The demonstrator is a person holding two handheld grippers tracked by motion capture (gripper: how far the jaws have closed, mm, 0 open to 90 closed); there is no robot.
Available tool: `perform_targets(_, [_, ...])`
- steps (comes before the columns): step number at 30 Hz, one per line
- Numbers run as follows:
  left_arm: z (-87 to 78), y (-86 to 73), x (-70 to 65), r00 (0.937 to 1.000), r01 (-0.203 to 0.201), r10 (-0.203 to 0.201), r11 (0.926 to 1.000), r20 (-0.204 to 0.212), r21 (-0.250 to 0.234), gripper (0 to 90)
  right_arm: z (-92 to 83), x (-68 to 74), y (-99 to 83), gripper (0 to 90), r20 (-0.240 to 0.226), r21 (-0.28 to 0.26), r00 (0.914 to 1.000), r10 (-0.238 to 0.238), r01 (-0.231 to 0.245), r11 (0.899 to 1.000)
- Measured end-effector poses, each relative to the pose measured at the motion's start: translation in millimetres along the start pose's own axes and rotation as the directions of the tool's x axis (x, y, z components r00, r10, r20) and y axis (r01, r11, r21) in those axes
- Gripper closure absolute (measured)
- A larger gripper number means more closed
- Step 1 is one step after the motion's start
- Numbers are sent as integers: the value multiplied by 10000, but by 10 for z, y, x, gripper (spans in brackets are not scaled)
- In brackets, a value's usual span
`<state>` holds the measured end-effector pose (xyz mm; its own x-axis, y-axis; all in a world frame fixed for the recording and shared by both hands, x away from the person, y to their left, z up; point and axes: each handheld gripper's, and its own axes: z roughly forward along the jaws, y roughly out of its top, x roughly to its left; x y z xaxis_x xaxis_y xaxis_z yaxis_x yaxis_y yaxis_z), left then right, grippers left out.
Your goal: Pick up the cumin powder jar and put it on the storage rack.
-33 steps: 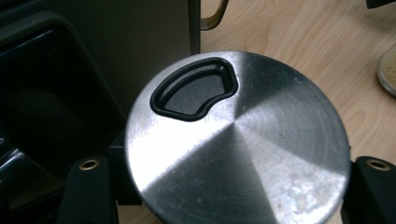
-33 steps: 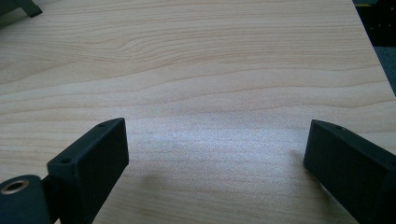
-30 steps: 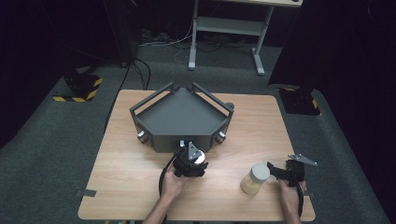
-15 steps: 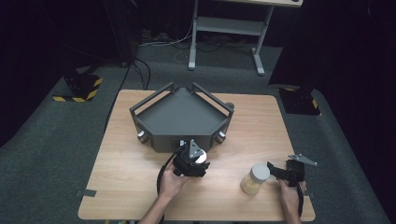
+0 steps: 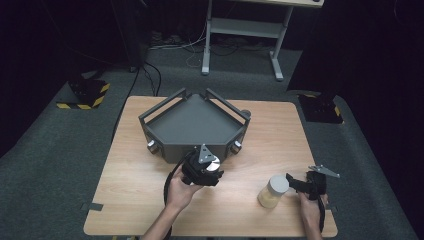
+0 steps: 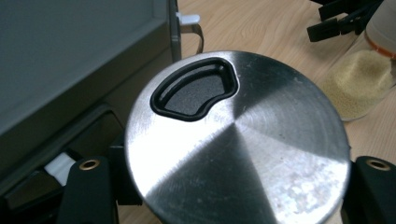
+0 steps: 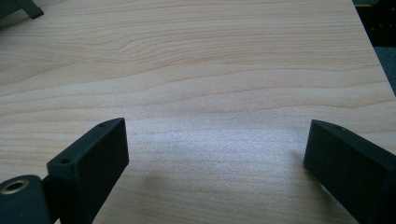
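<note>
Steel lid (round, with a black-rimmed pour opening) sits clamped in the left gripper beside the grey tray. Right gripper stands open, apparently just beside the jar; next, seat the lid squarely on it.

Round steel lid, face up, beside grain-filled jar.

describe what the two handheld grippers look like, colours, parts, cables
Both are black. The left gripper carries a grey three-cornered plate on top, and a black cable loops from it. The right gripper has a similar grey plate. Up close, the jaws are blocky black bars with small brass-coloured eyelets near their bases. The forearms show no sleeves.
</note>
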<state>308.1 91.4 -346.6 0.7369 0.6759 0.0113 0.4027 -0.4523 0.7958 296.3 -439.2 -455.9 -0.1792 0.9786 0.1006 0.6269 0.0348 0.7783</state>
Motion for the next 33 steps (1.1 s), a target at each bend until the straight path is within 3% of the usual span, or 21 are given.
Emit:
perform_targets(6, [-116, 110, 66, 9999, 113, -114, 9999, -97, -28, 320, -1, -3, -3, 57, -11, -17, 10000, 10, -10, 10000])
perform_targets(7, [-147, 159, 90, 9999, -105, 107, 9998, -111, 145, 320, -1, -3, -3, 57, -11, -17, 10000, 10, -10, 10000])
perform_targets(8, [-154, 154, 86, 9999, 87, -88, 9999, -141, -51, 320, -2, -3, -5, 57, -11, -24, 10000, 26, -26, 10000])
perform_targets(9, [-187, 202, 116, 9999, -95, 97, 9999, -128, 100, 320, -4, -6, -8, 57, -16, -42, 10000, 36, -36, 10000])
perform_targets(10, [-194, 197, 115, 9998, 80, -81, 9999, -165, -112, 320, -4, -6, -8, 57, -16, -42, 10000, 36, -36, 10000])
perform_targets(18, [-347, 374, 270, 9989, 231, -248, 9989, -399, -419, 320, -7, -13, -13, 56, -45, -67, 10000, 73, -74, 10000])
perform_targets(27, [-465, 563, 482, 9931, 532, -598, 9963, -1008, -675, 320, -9, -27, -18, 56, -108, -94, 9999, 74, -75, 9999])
perform_targets(33, [-421, 659, 591, 9867, 729, -823, 9948, -1400, -713, 320, -11, -29, -21, 56, -104, -114, 9999, 78, -79, 9999])
